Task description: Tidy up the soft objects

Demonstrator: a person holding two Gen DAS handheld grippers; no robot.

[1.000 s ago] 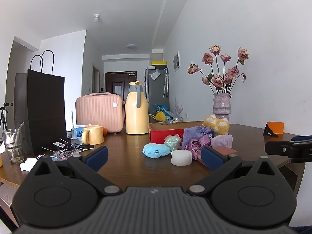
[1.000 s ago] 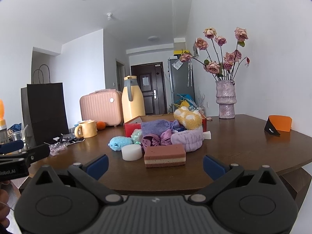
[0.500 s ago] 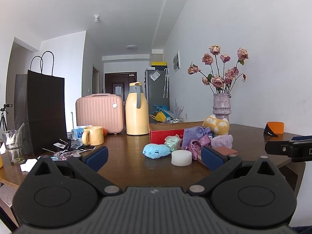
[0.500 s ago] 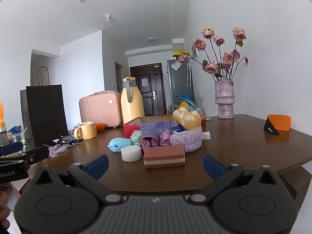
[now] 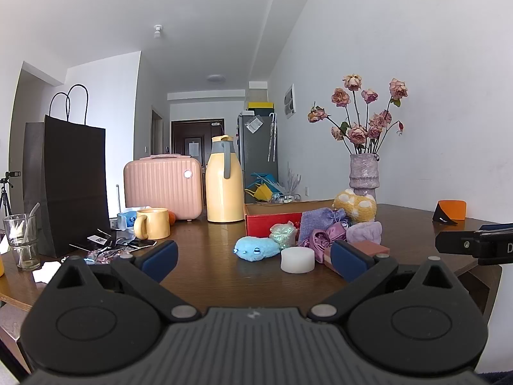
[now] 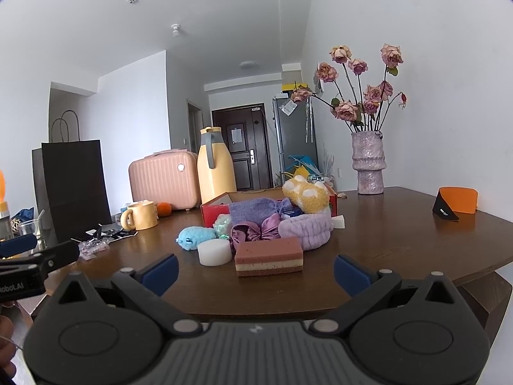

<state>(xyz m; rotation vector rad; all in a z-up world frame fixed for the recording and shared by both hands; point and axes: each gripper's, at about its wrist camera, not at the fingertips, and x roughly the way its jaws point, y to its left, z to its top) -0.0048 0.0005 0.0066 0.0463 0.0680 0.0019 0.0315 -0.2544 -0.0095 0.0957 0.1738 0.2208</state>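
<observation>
On the wooden table (image 6: 400, 243), a fuzzy blue plush (image 6: 195, 238), a white foam cylinder (image 6: 214, 252), a layered rectangular sponge (image 6: 268, 256) and a fluffy lilac headband (image 6: 304, 229) are clustered before the red box (image 6: 215, 209). Both the left gripper (image 5: 253, 258) and right gripper (image 6: 255, 269) are held level, jaws apart and empty.

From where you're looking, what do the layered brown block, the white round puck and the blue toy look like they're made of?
Layered block: likely sponge foam, matte, with brown layers around a cream band. White puck: probably dense foam or sponge, dull and faintly grainy; hard to be sure. Blue toy: plush fabric, with a fuzzy nap and soft rounded outline.
</observation>
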